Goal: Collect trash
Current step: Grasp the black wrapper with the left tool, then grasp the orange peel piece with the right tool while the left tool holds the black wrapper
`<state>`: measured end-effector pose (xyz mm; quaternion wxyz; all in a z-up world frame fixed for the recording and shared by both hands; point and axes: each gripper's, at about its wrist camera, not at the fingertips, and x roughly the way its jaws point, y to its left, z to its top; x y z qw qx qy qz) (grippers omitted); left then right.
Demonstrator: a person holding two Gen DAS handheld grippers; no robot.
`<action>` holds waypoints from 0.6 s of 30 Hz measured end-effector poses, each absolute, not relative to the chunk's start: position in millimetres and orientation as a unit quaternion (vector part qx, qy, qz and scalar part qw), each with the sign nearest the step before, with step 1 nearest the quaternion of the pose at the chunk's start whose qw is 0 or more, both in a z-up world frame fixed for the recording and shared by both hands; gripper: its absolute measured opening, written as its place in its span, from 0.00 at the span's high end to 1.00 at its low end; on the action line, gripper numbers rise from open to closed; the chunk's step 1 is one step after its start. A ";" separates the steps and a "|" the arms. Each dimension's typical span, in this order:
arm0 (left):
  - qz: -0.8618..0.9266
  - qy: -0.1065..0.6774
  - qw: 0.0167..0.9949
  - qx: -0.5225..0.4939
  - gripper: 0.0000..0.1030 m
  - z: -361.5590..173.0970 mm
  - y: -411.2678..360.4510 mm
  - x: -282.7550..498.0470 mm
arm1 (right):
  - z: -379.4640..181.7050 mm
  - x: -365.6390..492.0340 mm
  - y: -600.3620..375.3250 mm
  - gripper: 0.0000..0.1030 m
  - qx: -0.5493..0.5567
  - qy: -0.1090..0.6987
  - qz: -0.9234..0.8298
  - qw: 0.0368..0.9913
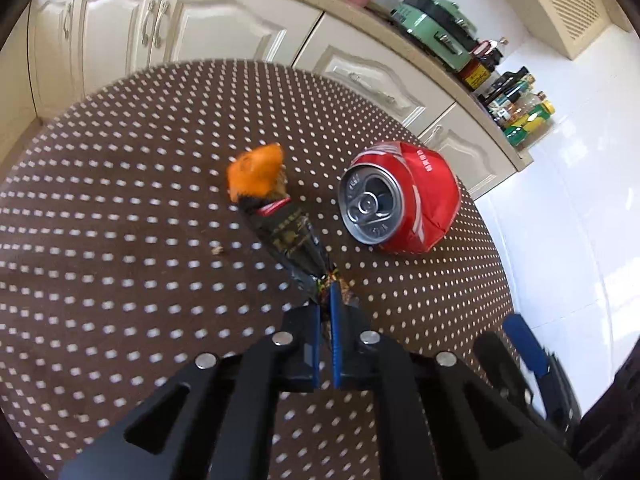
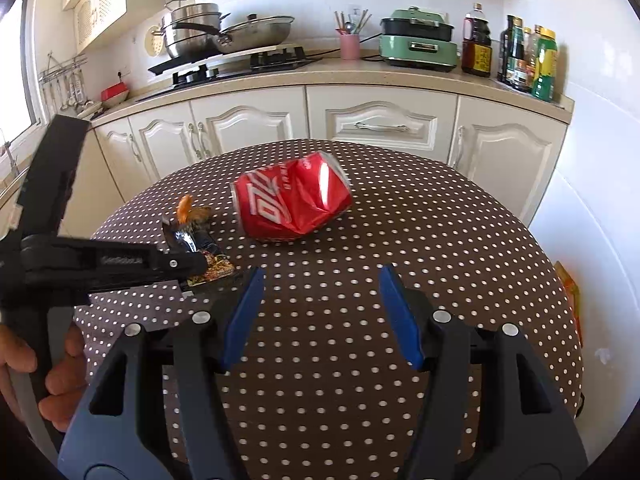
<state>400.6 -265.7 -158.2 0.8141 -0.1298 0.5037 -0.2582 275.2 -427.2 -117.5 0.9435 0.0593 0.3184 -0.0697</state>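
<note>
My left gripper [image 1: 327,296] is shut on the near end of a dark crumpled snack wrapper [image 1: 289,236], which lies on the round brown dotted table [image 1: 120,200]. An orange peel [image 1: 256,176] sits at the wrapper's far end. A crushed red cola can [image 1: 400,196] lies on its side just right of the wrapper. In the right wrist view my right gripper [image 2: 322,280] is open and empty, a little short of the can [image 2: 294,204]. The left gripper [image 2: 192,266] shows at the left, on the wrapper [image 2: 200,246], with the peel [image 2: 186,208] beyond.
White kitchen cabinets [image 2: 380,120] stand behind the table. The counter holds a pink utensil cup [image 2: 350,46], a green appliance [image 2: 418,44], several bottles [image 2: 528,60] and pots on a stove [image 2: 224,36]. An orange packet [image 2: 572,296] lies beyond the table's right edge.
</note>
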 end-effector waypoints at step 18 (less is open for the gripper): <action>-0.189 0.393 0.894 -0.103 0.99 -103.7 -126.2 380.2 | -115.9 366.4 -318.0 0.42 0.013 0.361 0.015 0.933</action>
